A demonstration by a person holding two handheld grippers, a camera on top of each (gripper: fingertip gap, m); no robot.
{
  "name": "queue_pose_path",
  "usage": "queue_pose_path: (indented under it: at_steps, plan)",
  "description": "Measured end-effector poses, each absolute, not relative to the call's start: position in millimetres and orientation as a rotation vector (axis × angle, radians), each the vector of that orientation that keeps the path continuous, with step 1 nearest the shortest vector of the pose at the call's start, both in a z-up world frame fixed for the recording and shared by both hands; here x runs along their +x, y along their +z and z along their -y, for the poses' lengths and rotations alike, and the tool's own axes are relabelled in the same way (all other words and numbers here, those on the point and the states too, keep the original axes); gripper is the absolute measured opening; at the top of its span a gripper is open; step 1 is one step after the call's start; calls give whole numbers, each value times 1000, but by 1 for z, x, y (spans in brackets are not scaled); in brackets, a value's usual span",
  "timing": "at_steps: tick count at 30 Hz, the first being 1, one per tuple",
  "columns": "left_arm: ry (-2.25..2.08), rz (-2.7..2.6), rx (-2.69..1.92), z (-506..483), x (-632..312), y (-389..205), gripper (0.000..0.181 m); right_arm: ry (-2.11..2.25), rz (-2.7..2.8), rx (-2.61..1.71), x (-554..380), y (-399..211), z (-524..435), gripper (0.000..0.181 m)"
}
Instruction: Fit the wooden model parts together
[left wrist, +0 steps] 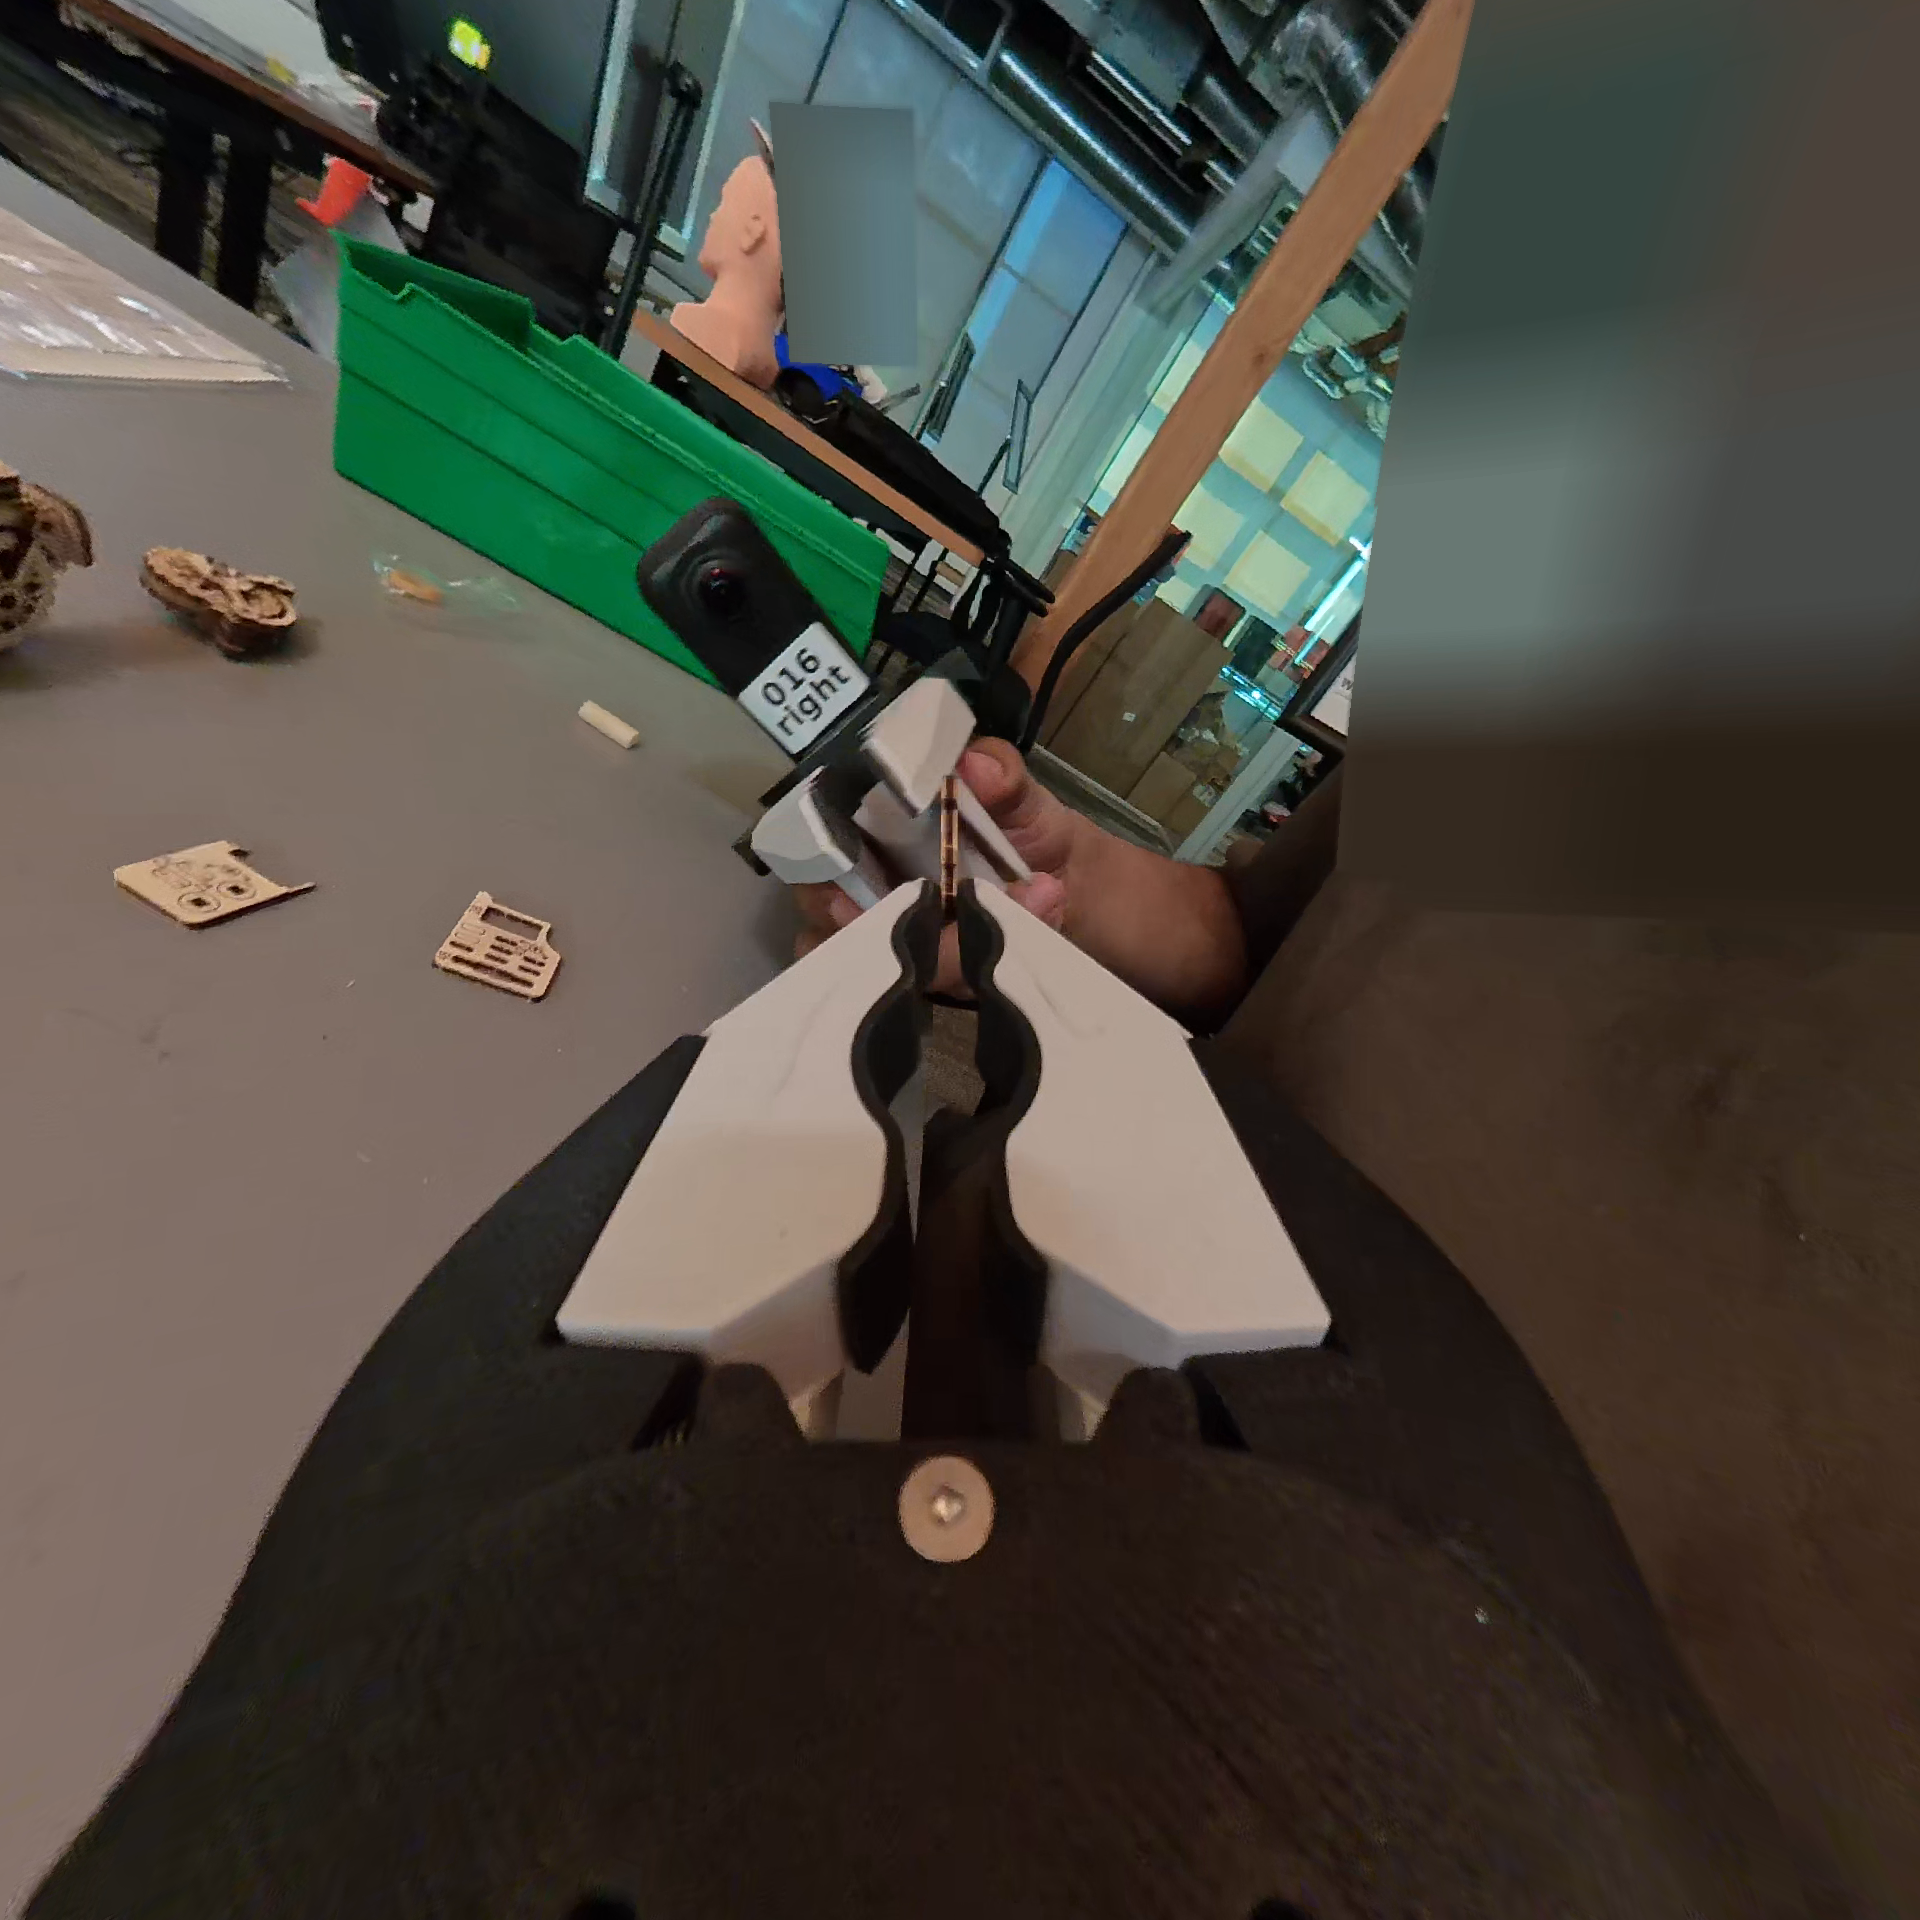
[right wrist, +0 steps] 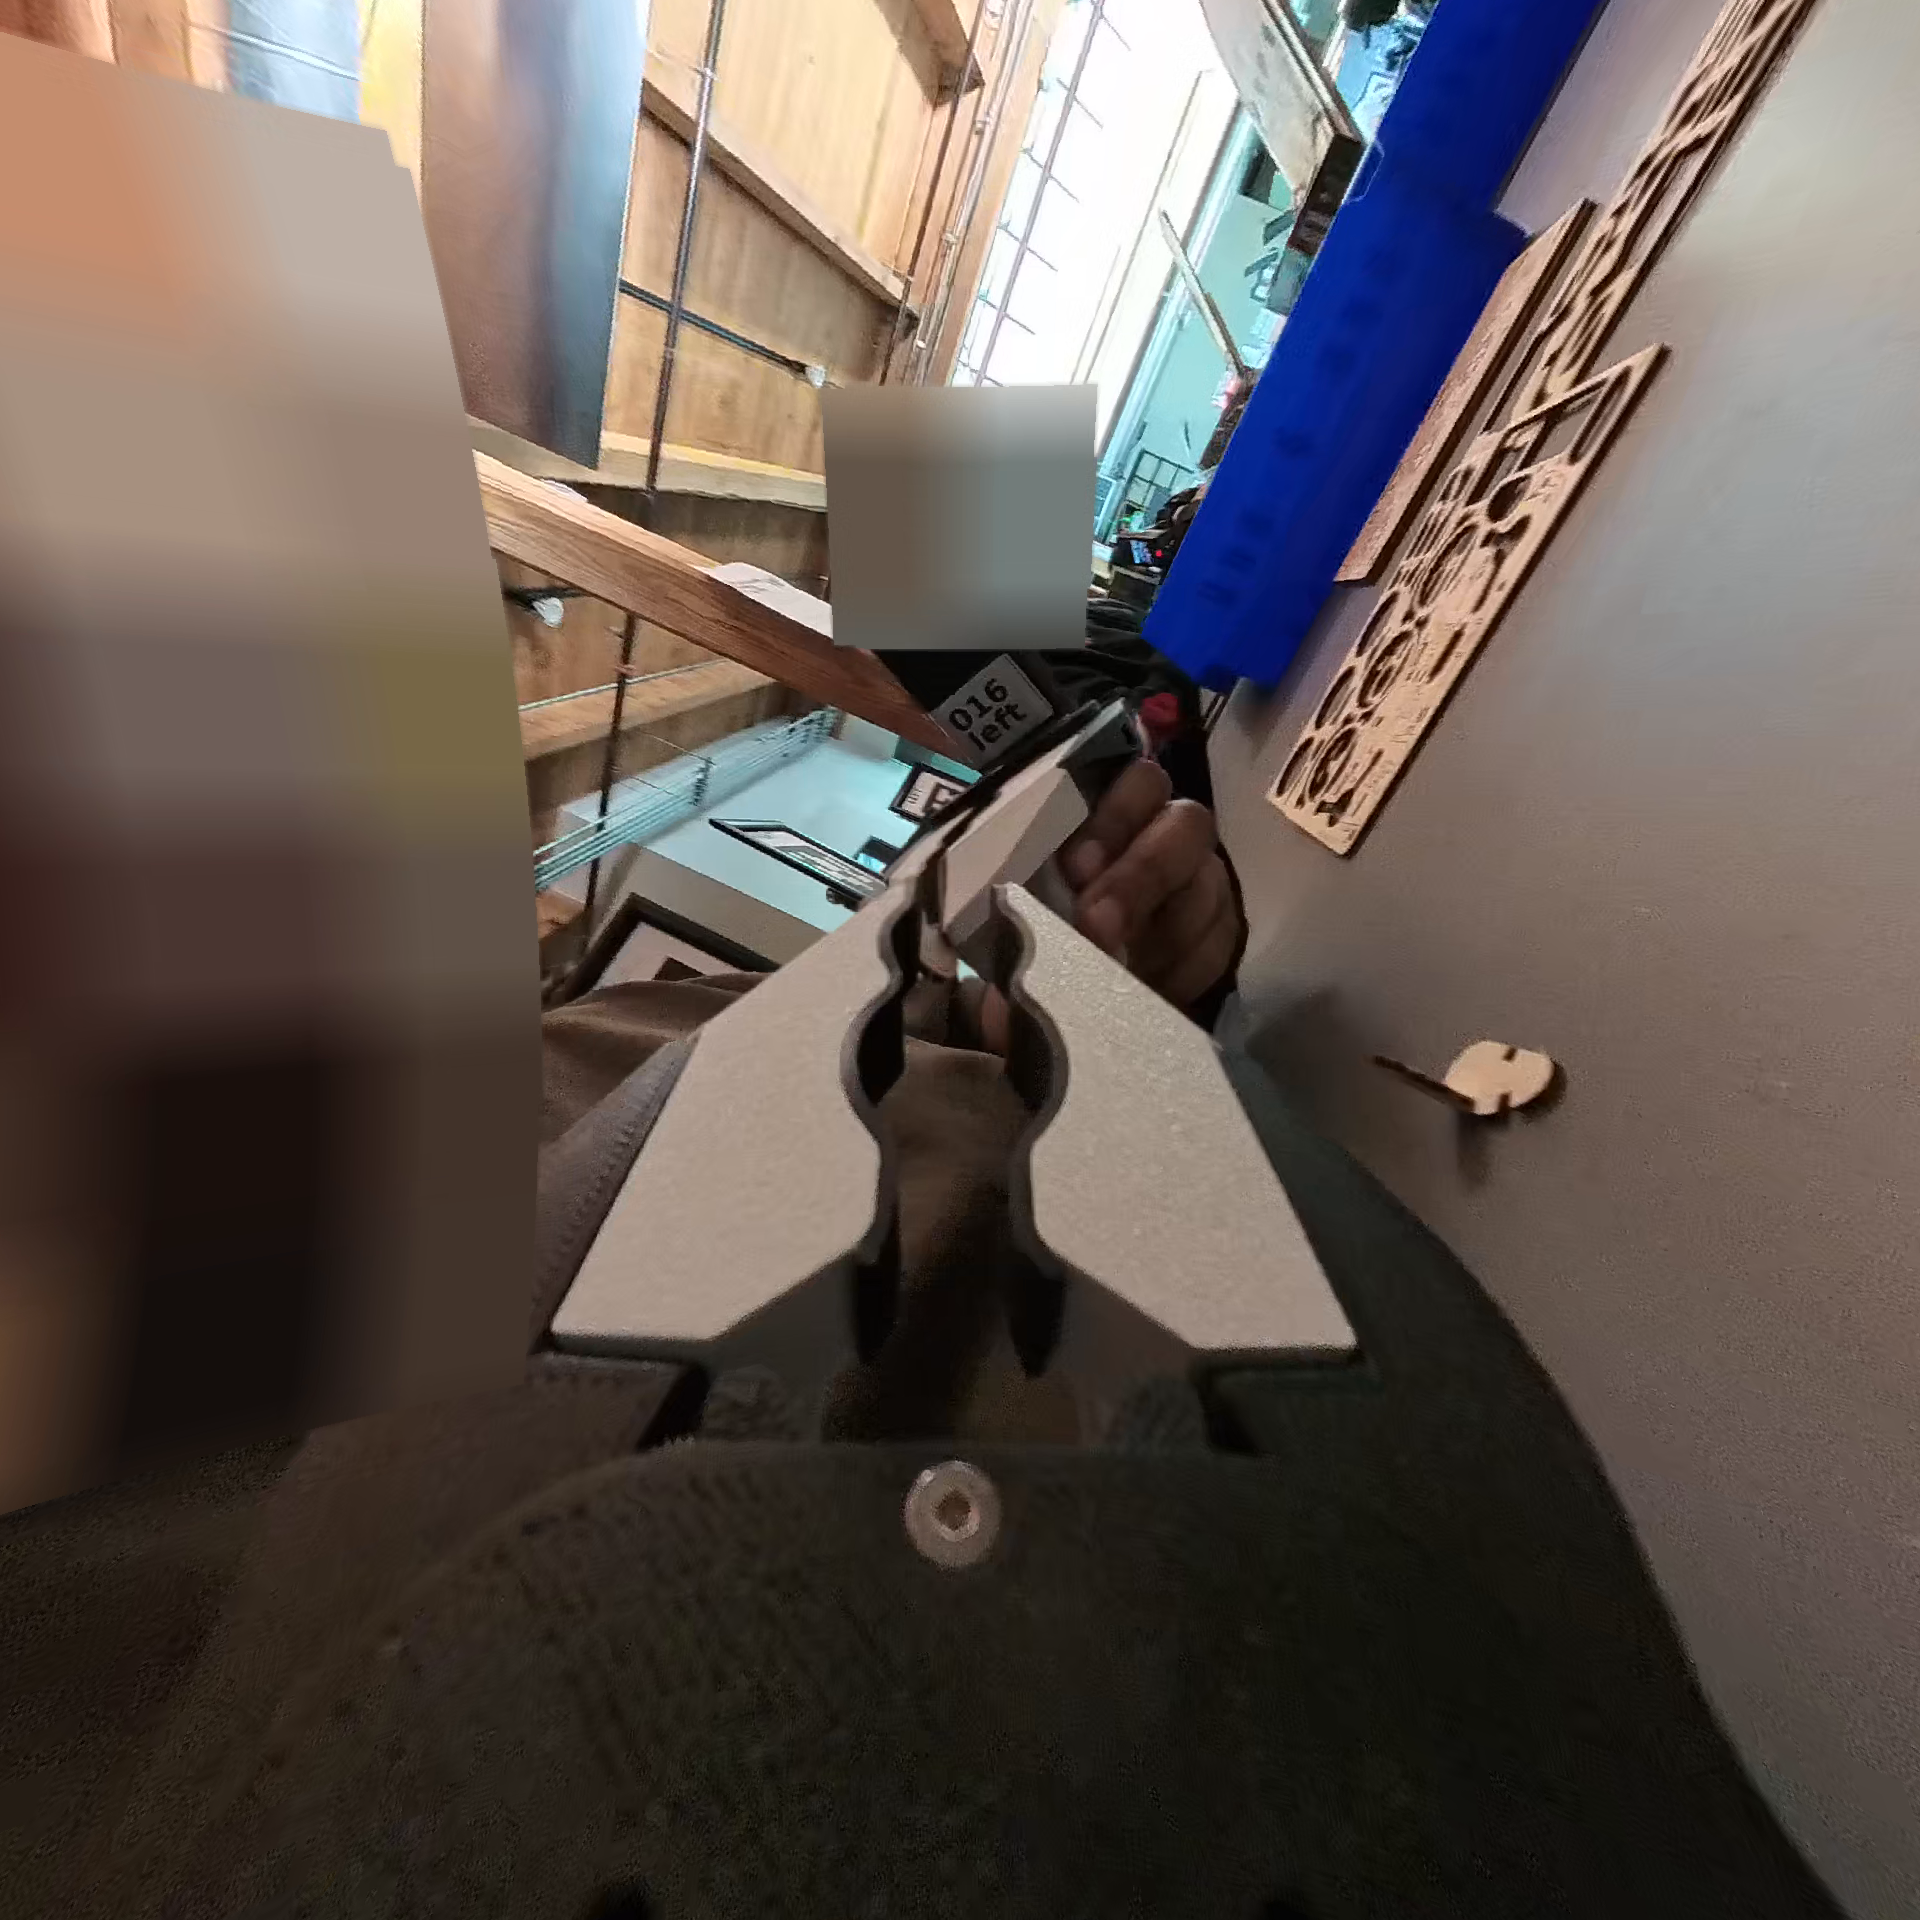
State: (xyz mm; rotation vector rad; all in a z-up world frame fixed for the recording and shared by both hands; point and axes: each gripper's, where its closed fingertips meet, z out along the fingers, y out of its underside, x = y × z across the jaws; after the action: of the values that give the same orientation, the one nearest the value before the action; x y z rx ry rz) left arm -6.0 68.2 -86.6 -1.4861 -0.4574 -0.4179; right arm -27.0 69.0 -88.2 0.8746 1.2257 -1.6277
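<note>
In the left wrist view my left gripper [left wrist: 943, 902] is shut on a thin wooden part [left wrist: 948, 831], seen edge-on and sticking up from the fingertips. My right gripper [left wrist: 902, 800] faces it just beyond, with its white fingers apart on either side of the part, and a hand [left wrist: 1049, 862] is behind it. In the right wrist view my right gripper [right wrist: 958, 906] is open. The left gripper's tip [right wrist: 997, 852] pokes in between its fingertips, and a bit of the wooden part [right wrist: 940, 954] shows in the gap. Both grippers are held off the table's edge.
On the grey table [left wrist: 312, 1143] stand a green bin [left wrist: 582, 457] and two built wooden pieces [left wrist: 218, 603], with two flat wooden parts [left wrist: 208, 883] [left wrist: 499, 945] and a white peg [left wrist: 608, 724] lying loose. A blue bin [right wrist: 1340, 416], cut-out wooden sheets [right wrist: 1455, 623] and a small round part [right wrist: 1496, 1081] lie in the right wrist view. Both grippers' tips are close together, under 4 cm apart.
</note>
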Motion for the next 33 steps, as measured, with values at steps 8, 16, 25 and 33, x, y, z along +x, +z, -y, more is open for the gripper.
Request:
queue_pose_path:
  at_steps: [8,16,25,33]
  plan:
    - [-411,732,-1470,-58,-42,-109,0,-1782,-1489,982,-48,-99,-79,14]
    - [133,797,-2030,-39,-61,-178,0,-1629,-2498,789,-39,-156,-74,7]
    - [337,630,-2238,-43,-43,-194,0,-1397,-3076,322,-20,-198,-63,3]
    - [511,429,-2319,-49,-29,-203,0,-1467,-2853,407,-19,-187,-56,10]
